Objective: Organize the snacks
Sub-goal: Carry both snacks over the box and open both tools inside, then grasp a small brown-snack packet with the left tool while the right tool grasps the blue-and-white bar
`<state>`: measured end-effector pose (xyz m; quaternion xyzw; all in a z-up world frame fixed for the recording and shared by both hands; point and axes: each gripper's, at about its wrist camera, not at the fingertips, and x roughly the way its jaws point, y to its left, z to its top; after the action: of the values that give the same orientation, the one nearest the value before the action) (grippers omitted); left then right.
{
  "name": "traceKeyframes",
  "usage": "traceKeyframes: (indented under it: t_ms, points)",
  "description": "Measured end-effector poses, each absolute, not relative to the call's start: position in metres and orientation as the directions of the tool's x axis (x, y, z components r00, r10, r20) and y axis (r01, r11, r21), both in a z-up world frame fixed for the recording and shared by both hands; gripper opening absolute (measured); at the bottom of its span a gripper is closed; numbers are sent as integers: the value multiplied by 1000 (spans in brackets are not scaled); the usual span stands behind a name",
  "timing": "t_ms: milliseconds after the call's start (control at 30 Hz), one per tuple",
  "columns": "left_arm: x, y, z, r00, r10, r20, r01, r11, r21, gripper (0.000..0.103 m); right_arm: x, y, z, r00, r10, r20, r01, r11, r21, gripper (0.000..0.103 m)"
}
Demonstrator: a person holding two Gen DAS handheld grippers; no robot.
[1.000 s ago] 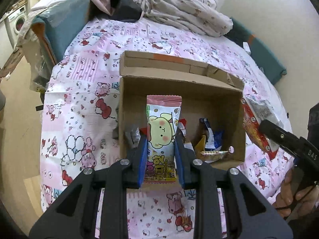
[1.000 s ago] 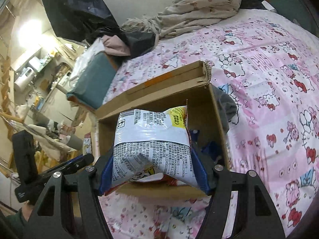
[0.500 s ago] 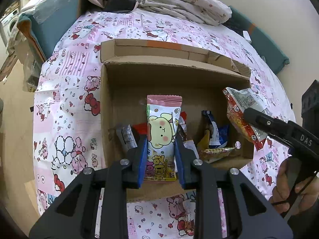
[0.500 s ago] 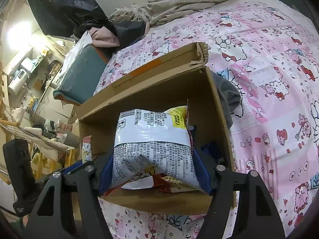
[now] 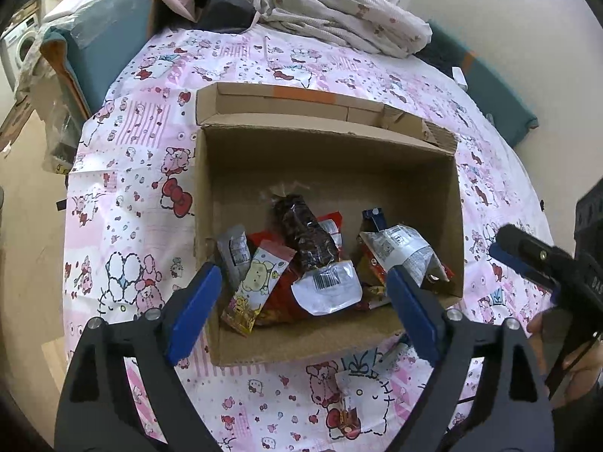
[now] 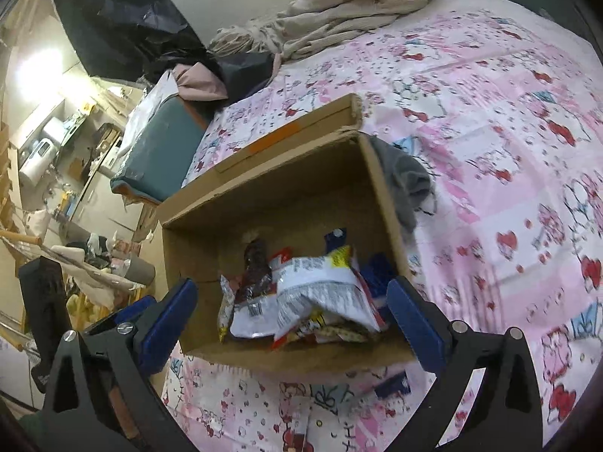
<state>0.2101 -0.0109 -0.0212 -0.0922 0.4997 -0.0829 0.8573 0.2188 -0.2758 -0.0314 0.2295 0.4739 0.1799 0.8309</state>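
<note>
An open cardboard box lies on the pink cartoon-print bed sheet and holds several snack packets. The pink bear packet lies at the box's front left beside a dark packet. The white-backed chip bag lies on the pile at the right. My left gripper is open and empty above the box's near edge. My right gripper is open and empty above the box's near edge; it also shows at the right of the left wrist view.
A rumpled blanket and dark bags lie at the bed's far end. A teal cushion sits at the far left corner. A grey cloth lies beside the box's right wall. A small packet lies on the sheet in front.
Both grippers have opened. The pink bear packet dropped from the left gripper and the chip bag from the right gripper, both into the box.
</note>
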Motion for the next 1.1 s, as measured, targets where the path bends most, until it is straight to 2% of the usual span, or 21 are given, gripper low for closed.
traceKeyframes:
  t_ms: [500, 667, 800, 1100]
  points:
    - [168, -12, -15, 499, -212, -840, 38, 974, -223, 87, 161, -291, -25, 487, 483, -728, 0, 833, 553, 103]
    - [141, -19, -25, 502, -168, -848, 4, 981, -192, 87, 138, -291, -30, 476, 461, -749, 18, 846, 532, 103]
    - [120, -35, -37, 491, -166, -855, 42, 985, -168, 87, 125, -296, -42, 472, 440, -763, 49, 852, 522, 103]
    - [102, -48, -72, 456, -94, -885, 28, 995, -91, 87, 121, -323, -74, 439, 364, -821, 214, 845, 490, 103]
